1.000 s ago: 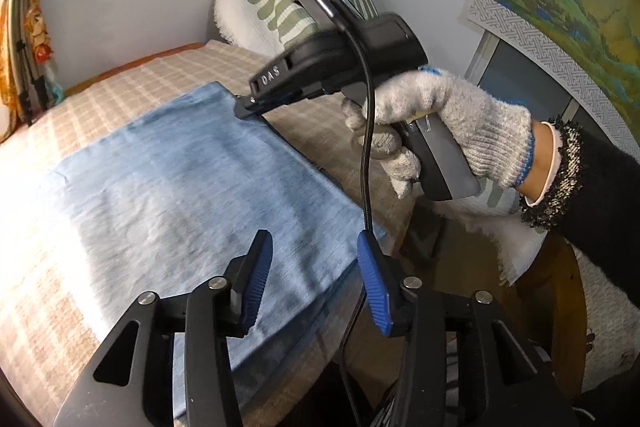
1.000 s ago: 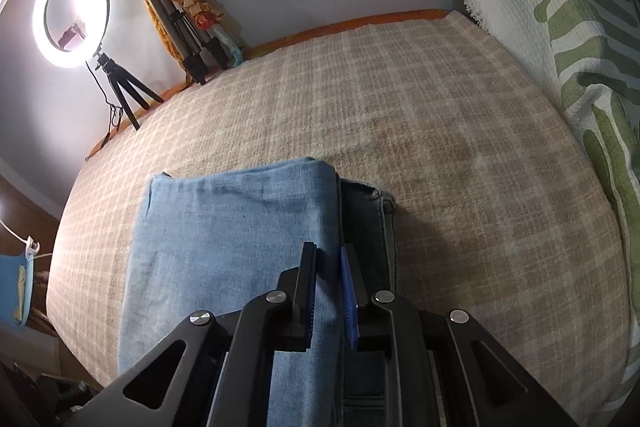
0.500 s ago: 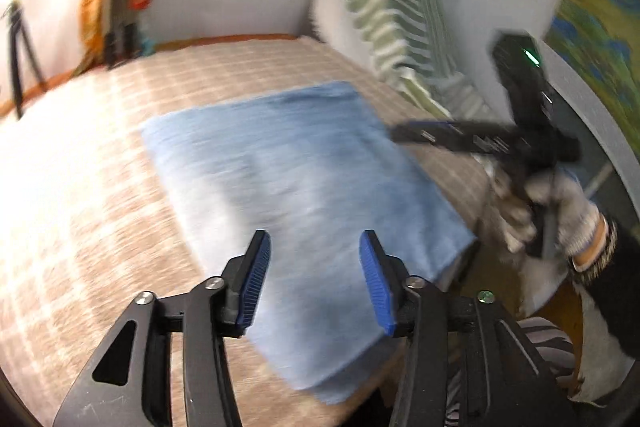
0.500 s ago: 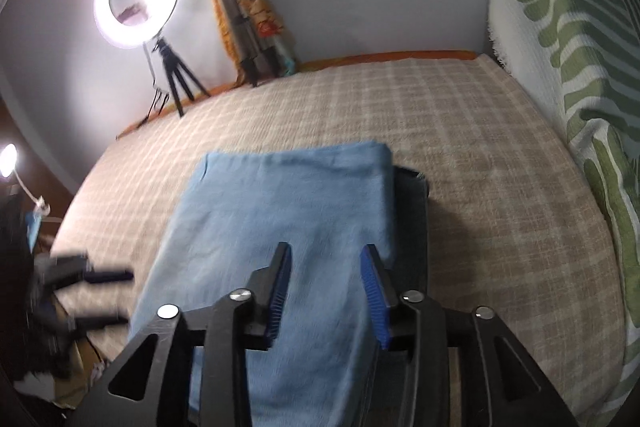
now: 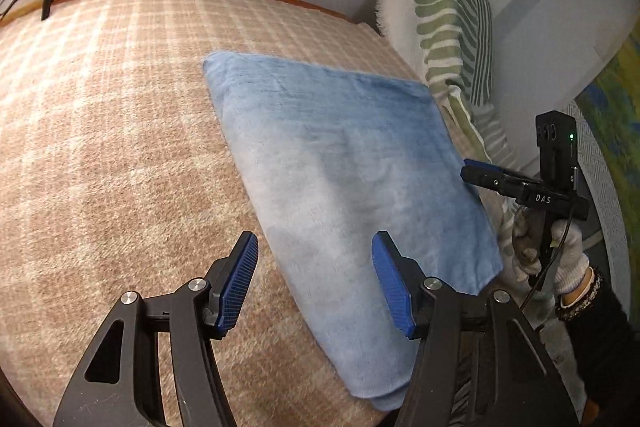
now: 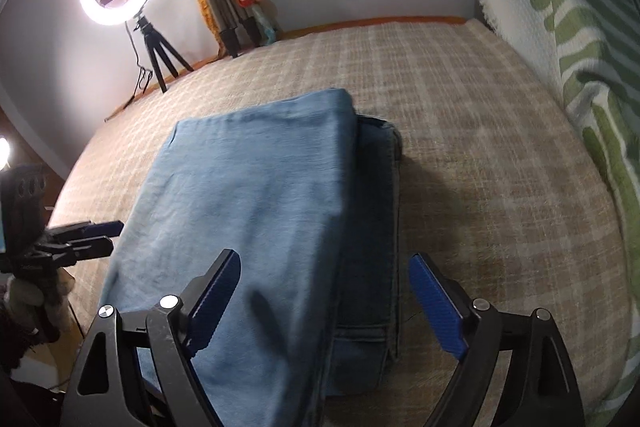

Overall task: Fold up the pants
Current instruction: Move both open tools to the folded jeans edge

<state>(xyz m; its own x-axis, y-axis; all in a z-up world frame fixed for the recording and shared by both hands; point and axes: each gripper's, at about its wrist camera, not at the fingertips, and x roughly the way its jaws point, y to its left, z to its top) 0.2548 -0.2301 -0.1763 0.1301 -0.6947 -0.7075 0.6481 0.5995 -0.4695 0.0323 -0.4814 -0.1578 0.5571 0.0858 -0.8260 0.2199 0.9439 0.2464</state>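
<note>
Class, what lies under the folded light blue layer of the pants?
A darker denim layer sticks out along one edge of the pants, on the checked blanket. How far it runs underneath is covered.

White letters, seemingly "DAS", stand on the right gripper [image 5: 478, 173] body.

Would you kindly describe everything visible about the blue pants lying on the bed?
The pants are light blue denim by the look, folded into a flat, roughly rectangular stack lying on the checked beige bedspread. Along one side a darker blue layer with stitched seams pokes out from under the lighter top panel. The surface is fairly smooth with faint creases. Neither gripper grips them: the left gripper and right gripper have opening jaws above the cloth, pads clear of it.
</note>
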